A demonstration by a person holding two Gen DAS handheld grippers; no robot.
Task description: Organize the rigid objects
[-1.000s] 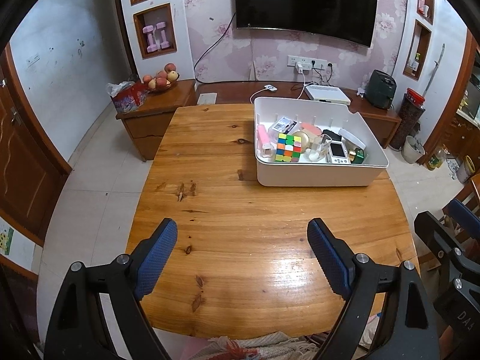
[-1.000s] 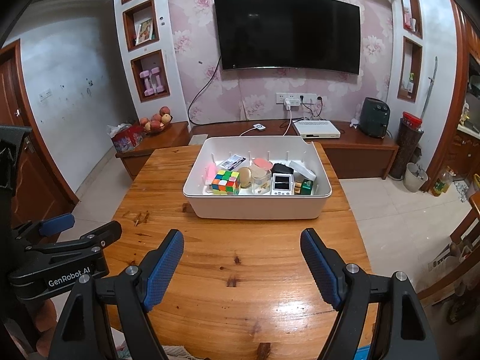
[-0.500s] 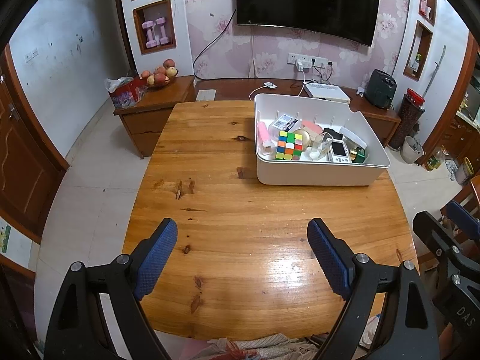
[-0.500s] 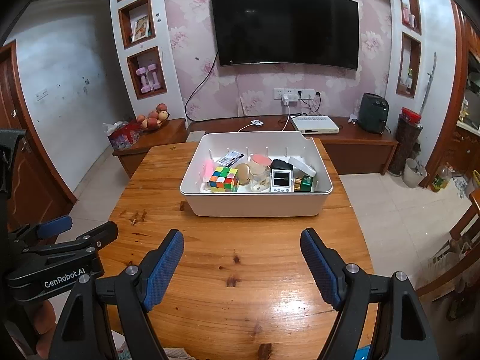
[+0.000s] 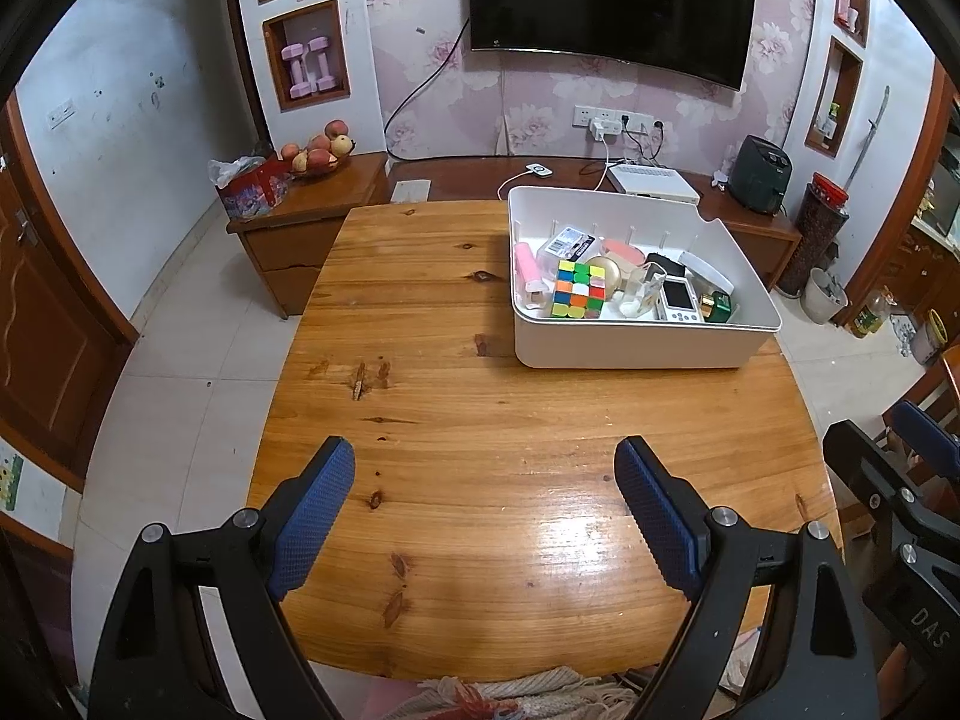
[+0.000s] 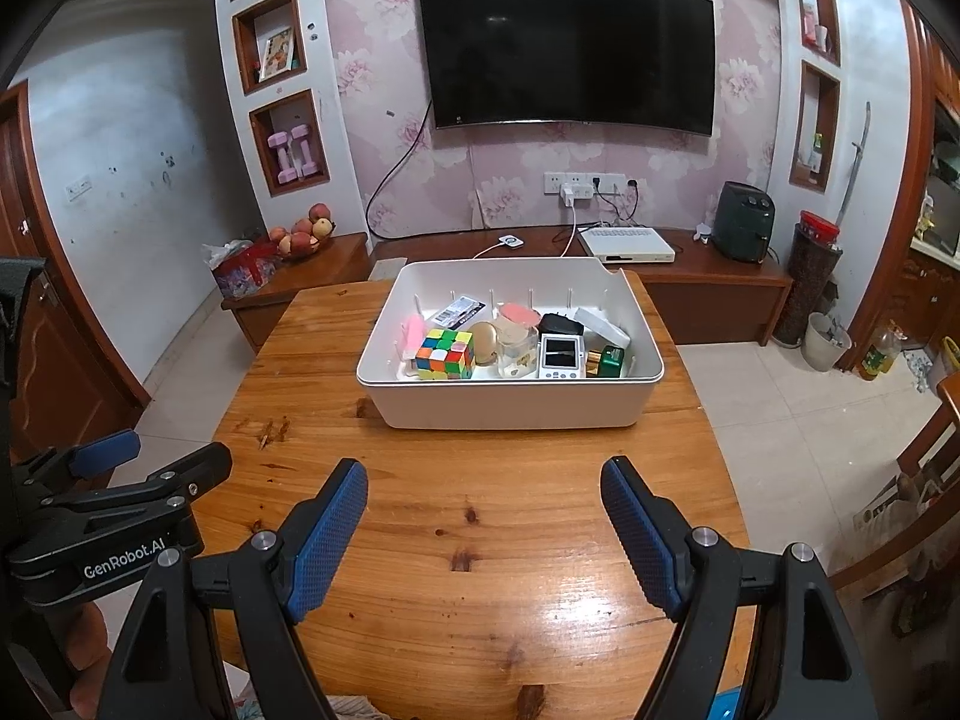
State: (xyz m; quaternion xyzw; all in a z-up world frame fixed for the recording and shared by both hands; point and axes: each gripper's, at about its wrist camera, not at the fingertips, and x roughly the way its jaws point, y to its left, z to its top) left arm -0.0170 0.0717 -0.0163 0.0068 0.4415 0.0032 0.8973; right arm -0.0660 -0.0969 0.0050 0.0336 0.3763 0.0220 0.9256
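A white plastic bin (image 5: 636, 351) (image 6: 510, 405) stands on the far half of the wooden table (image 5: 480, 432) (image 6: 480, 510). In it lie a Rubik's cube (image 5: 577, 297) (image 6: 445, 354), a pink stick (image 5: 528, 273), a small white device with a screen (image 5: 678, 299) (image 6: 561, 357), a green box (image 6: 612, 360) and several other small items. My left gripper (image 5: 485, 504) is open and empty over the near table. My right gripper (image 6: 485, 516) is open and empty, facing the bin. The left gripper also shows in the right wrist view (image 6: 108, 492).
A low wooden cabinet (image 6: 690, 294) runs along the wall under a TV (image 6: 567, 54), with a white box, a black appliance and a fruit bowl (image 6: 303, 237) on it. A bin and a bottle stand on the tiled floor at right. A chair (image 5: 936, 396) stands at the right.
Both grippers have drawn back and risen slightly, so the bin sits a little farther away. Both stay open and empty.
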